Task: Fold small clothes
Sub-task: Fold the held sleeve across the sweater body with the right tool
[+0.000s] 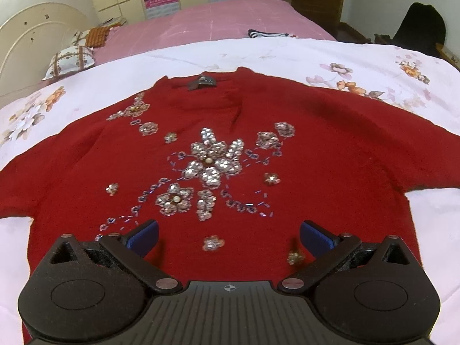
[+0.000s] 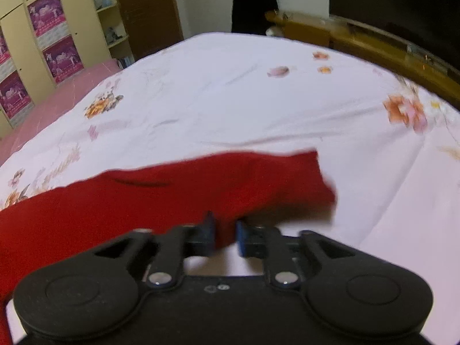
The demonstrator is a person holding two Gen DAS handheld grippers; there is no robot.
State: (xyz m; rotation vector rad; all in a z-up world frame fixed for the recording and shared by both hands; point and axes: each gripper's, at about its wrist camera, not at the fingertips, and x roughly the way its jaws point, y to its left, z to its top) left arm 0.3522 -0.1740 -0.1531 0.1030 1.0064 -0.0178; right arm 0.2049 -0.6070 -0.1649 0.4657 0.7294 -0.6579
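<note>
Left wrist view looks down over a red sweater (image 1: 230, 149) spread flat, front up, on a white quilt (image 1: 345, 57) printed with orange and pink flowers. The quilt covers the near part of a bed; a pink sheet (image 1: 224, 20) shows beyond it, with two patterned pillows (image 1: 72, 60) by the cream headboard (image 1: 31, 34) at the far left. The sweater's neckline points away from the camera, with a dark label (image 1: 201, 82) at the collar, and both short sleeves lie stretched out to the sides. Silver sequin flowers (image 1: 214, 161) and strings of small beads cover the chest. The left tongs (image 1: 229, 234) hang over the lower part of the sweater with their blue-padded tips wide apart and nothing between them. A small striped dark-and-white cloth (image 1: 267, 33) lies on the pink sheet, well apart from the sweater.

From the right wrist view, which is blurred, the right tongs (image 2: 225, 234) sit at the lower edge of one sleeve (image 2: 258, 181). Their blue pads are drawn close together with a fold of red fabric caught between them, and the pads seem to press on it. The sleeve's end looks slightly lifted, with a shadow beneath it on the quilt. A wardrobe (image 2: 43, 43) bearing purple posters stands at the far left.
</note>
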